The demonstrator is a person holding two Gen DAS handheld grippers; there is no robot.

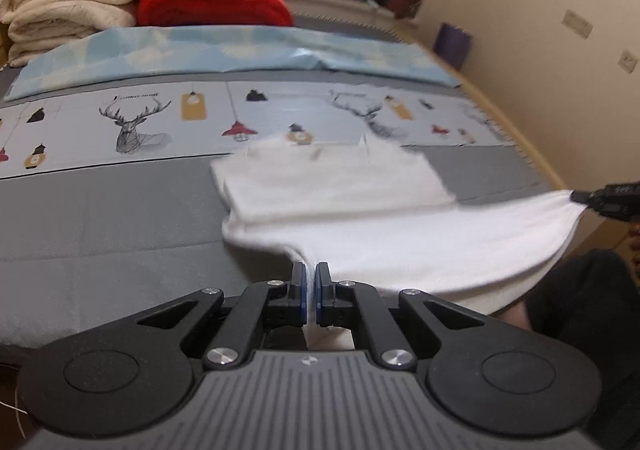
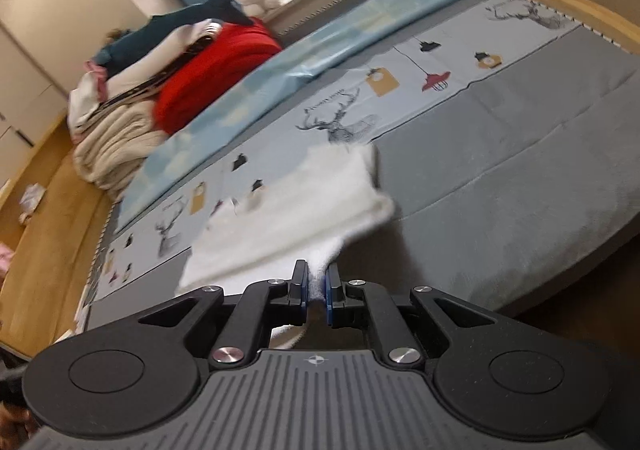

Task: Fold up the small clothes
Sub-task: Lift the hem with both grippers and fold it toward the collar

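Left gripper (image 1: pixel 311 282) fingers clamped on near hem of small white knit garment (image 1: pixel 340 185); right gripper (image 2: pixel 318 286) fingers clamped on hem's other corner

Garment far half on grey bed (image 1: pixel 100 217), near edge lifted, stretched between grippers

Judgement: keep hem taut, level, carry over to far edge, align corners

Behind garment: deer-print sheet (image 1: pixel 132 125), cream blankets (image 1: pixel 68 5), red blanket (image 1: pixel 212 1)

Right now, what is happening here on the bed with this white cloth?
A person is folding a small white garment on the bed with two handheld grippers. The left gripper is shut on one near corner, and the right gripper is shut on the other. The near edge is lifted and stretched between them, while the far part, already folded, lies on the bed.
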